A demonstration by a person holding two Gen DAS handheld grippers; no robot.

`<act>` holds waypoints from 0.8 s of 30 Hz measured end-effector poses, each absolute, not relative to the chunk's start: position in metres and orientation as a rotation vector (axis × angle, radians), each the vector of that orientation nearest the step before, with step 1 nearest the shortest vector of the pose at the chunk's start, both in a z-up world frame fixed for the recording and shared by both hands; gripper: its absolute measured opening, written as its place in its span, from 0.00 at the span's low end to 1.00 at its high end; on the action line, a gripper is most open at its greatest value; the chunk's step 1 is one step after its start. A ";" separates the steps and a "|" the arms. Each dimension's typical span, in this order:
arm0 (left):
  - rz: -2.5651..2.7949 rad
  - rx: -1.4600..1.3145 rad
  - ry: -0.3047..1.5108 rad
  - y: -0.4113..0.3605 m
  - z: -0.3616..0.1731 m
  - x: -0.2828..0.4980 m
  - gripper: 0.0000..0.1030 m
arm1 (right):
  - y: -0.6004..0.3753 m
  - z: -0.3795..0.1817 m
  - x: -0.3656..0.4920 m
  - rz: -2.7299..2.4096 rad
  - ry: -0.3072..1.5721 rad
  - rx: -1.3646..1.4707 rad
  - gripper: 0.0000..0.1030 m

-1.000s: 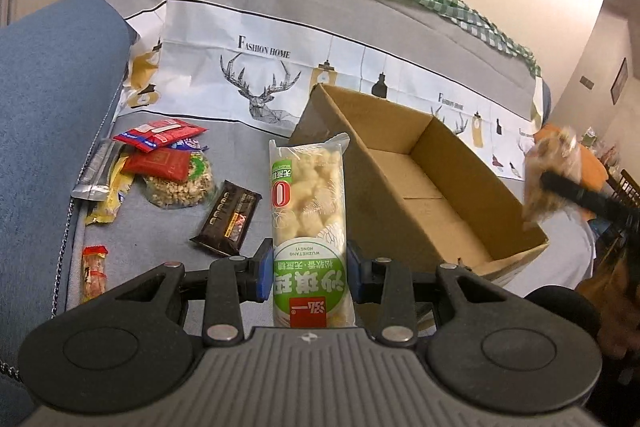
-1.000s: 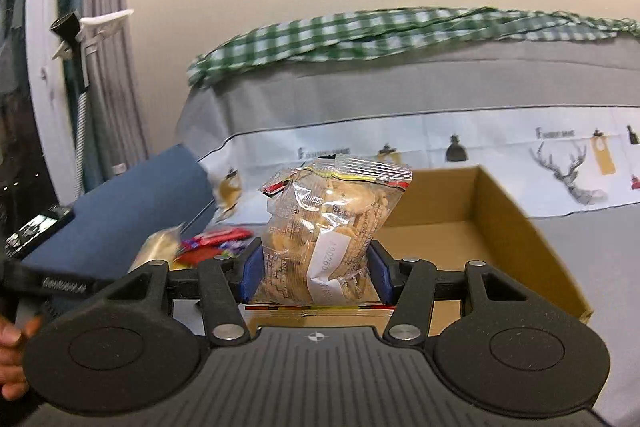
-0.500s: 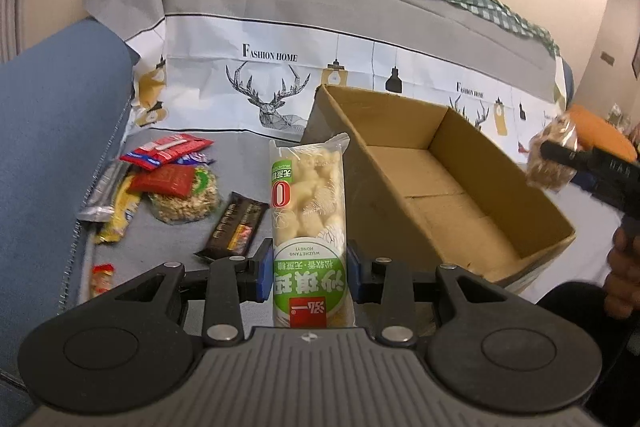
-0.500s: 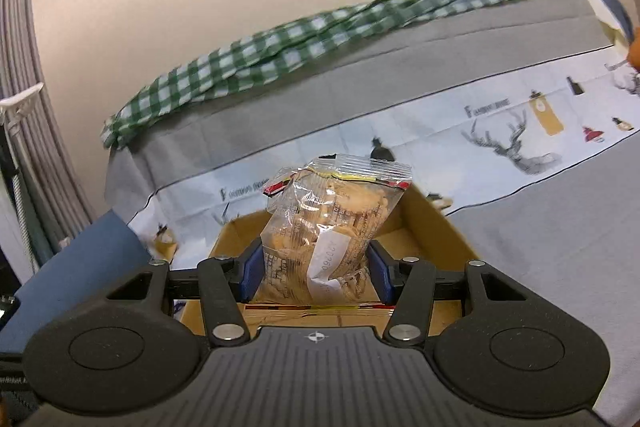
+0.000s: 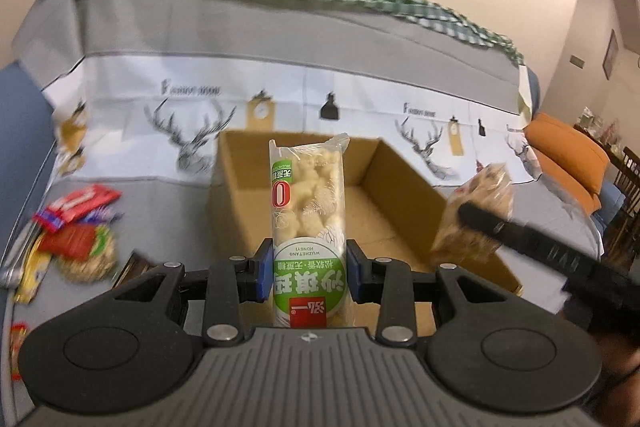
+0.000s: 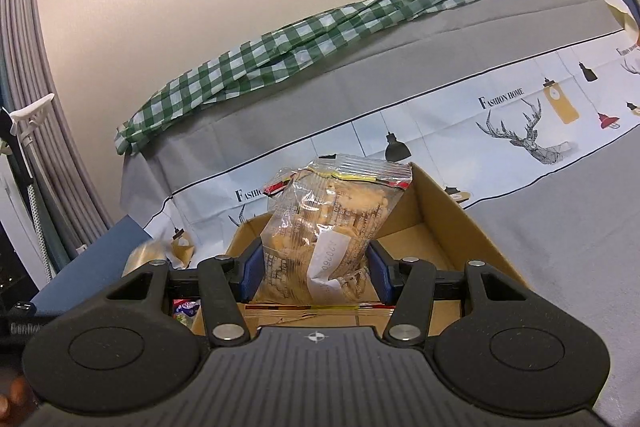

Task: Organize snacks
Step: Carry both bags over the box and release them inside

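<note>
My left gripper [image 5: 308, 273] is shut on a tall green-and-white pack of pale puffed snacks [image 5: 307, 211], held upright in front of the open cardboard box [image 5: 404, 187]. My right gripper [image 6: 316, 269] is shut on a clear bag of golden biscuits [image 6: 326, 227] just over the box's near edge [image 6: 452, 211]. In the left wrist view that biscuit bag [image 5: 474, 215] hangs at the box's right side, pinched by the right gripper's black finger [image 5: 492, 221]. The box's floor looks bare where it shows.
Several loose snack packets [image 5: 76, 227] lie on the grey sofa cover left of the box, with a dark chocolate bar [image 5: 130, 265] nearer me. A green checked cloth [image 6: 320, 27] drapes the sofa back. An orange cushion [image 5: 568, 155] sits far right.
My left gripper swung right with its pack, now facing the box head-on. The right gripper rolled and closed in on the box with the biscuit bag, then held still.
</note>
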State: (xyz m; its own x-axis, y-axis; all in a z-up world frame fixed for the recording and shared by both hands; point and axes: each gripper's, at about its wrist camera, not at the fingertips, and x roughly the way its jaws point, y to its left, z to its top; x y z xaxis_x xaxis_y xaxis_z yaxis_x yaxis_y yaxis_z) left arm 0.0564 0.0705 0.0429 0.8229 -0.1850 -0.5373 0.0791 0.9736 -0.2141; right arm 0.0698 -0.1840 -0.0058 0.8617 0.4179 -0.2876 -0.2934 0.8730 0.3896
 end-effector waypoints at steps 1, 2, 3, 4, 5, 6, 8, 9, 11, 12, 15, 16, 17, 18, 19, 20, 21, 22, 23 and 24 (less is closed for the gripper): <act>-0.142 -0.182 0.582 0.064 0.046 0.061 0.38 | -0.184 -0.005 0.071 0.381 0.378 0.344 0.53; -0.142 -0.177 0.576 0.058 0.049 0.064 0.38 | -0.184 -0.005 0.071 0.379 0.379 0.345 0.53; -0.140 -0.168 0.571 0.053 0.052 0.068 0.38 | -0.184 -0.006 0.072 0.379 0.381 0.344 0.54; -0.134 -0.156 0.566 0.048 0.055 0.072 0.38 | -0.183 -0.006 0.072 0.380 0.384 0.343 0.54; -0.131 -0.145 0.561 0.042 0.057 0.075 0.38 | -0.183 -0.005 0.073 0.381 0.387 0.341 0.54; -0.131 -0.135 0.558 0.037 0.059 0.079 0.38 | -0.183 -0.005 0.073 0.378 0.390 0.337 0.54; -0.130 -0.117 0.550 0.029 0.062 0.085 0.38 | -0.182 -0.004 0.075 0.372 0.393 0.336 0.54; -0.131 -0.111 0.547 0.026 0.064 0.088 0.38 | -0.181 -0.004 0.075 0.370 0.393 0.336 0.54; -0.136 -0.114 0.543 0.022 0.065 0.093 0.38 | -0.180 -0.003 0.075 0.362 0.391 0.334 0.54; -0.136 -0.116 0.541 0.021 0.066 0.094 0.38 | -0.179 -0.003 0.074 0.360 0.389 0.331 0.54; -0.135 -0.114 0.538 0.016 0.066 0.098 0.38 | -0.177 -0.003 0.073 0.355 0.385 0.325 0.54; -0.136 -0.115 0.540 0.015 0.066 0.100 0.38 | -0.176 -0.004 0.073 0.354 0.385 0.325 0.54; -0.137 -0.115 0.543 0.014 0.066 0.101 0.38 | -0.176 -0.004 0.072 0.354 0.384 0.323 0.54; -0.138 -0.115 0.543 0.013 0.066 0.101 0.38 | -0.176 -0.004 0.072 0.354 0.384 0.322 0.54; -0.139 -0.114 0.543 0.013 0.066 0.102 0.38 | -0.175 -0.004 0.072 0.353 0.384 0.320 0.54; -0.139 -0.113 0.542 0.012 0.066 0.102 0.38 | -0.175 -0.004 0.072 0.354 0.384 0.318 0.54; -0.138 -0.112 0.543 0.012 0.067 0.103 0.38 | -0.174 -0.004 0.072 0.354 0.384 0.316 0.54; -0.136 -0.111 0.544 0.012 0.067 0.104 0.38 | -0.174 -0.004 0.071 0.353 0.382 0.313 0.54; -0.135 -0.109 0.548 0.013 0.068 0.105 0.39 | -0.173 -0.004 0.071 0.352 0.382 0.311 0.54; -0.131 -0.106 0.552 0.013 0.069 0.106 0.42 | -0.172 -0.003 0.071 0.349 0.384 0.307 0.54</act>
State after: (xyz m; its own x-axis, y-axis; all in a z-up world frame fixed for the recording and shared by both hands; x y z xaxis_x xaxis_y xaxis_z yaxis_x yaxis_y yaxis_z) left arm 0.1056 0.0130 0.0686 0.8435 -0.1521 -0.5152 0.0953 0.9862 -0.1352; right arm 0.0711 -0.1721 -0.0034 0.8693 0.3857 -0.3091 -0.2714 0.8951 0.3537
